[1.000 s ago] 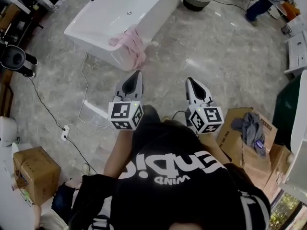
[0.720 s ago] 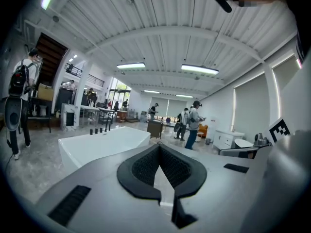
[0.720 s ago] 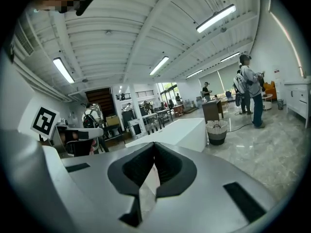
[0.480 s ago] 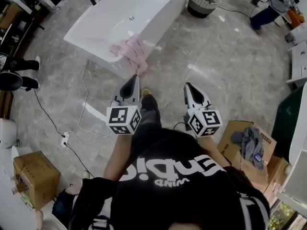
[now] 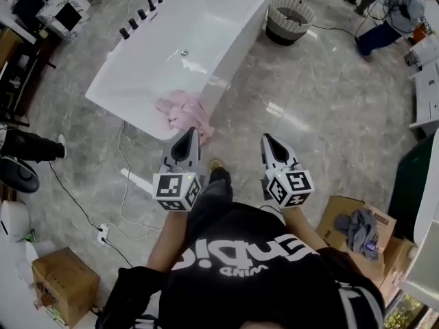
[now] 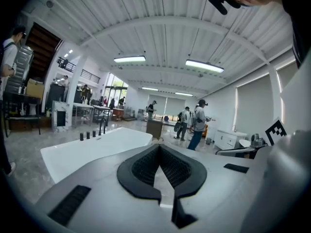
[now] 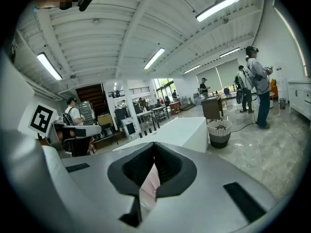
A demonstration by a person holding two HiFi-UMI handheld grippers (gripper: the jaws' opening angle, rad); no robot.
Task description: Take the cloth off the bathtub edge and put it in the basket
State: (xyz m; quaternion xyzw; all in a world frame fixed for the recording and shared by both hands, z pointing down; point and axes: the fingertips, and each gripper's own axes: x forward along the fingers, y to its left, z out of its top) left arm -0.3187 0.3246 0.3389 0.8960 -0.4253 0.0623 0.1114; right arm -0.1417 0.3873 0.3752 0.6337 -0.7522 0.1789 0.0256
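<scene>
Upper left of the head view, a white bathtub [image 5: 206,26] stands slantwise on a grey marble floor [image 5: 322,108], with black taps [image 5: 137,16] at its far end. A pink cloth [image 5: 184,113] is draped over the tub's near edge, part inside the rim and part hanging down the outer wall. Top centre-right, just past the tub's far corner, sits a round striped basket [image 5: 288,20] with a dark base, well apart from the cloth.

Lower centre, a person in a black printed top [image 5: 260,266] holds two grey grippers out in front, both pointing toward the tub. The left gripper [image 5: 190,131] is left of centre, its tip close beside the hanging cloth in the picture. In the left gripper view its jaws are pressed together at the tips with nothing between them. The right gripper [image 5: 265,138] is right of centre over bare floor, apart from the cloth. In the right gripper view its jaw tips also meet. A sliver of pink shows through the slit behind them, lying beyond the jaws and not gripped.

White cables [image 5: 123,184] trail across the floor at lower left. One cardboard box [image 5: 65,286] sits in the lower left corner. Another box [image 5: 343,214] at lower right holds a grey rag [image 5: 360,228]. Other people [image 5: 384,12] stand in the upper right corner.
</scene>
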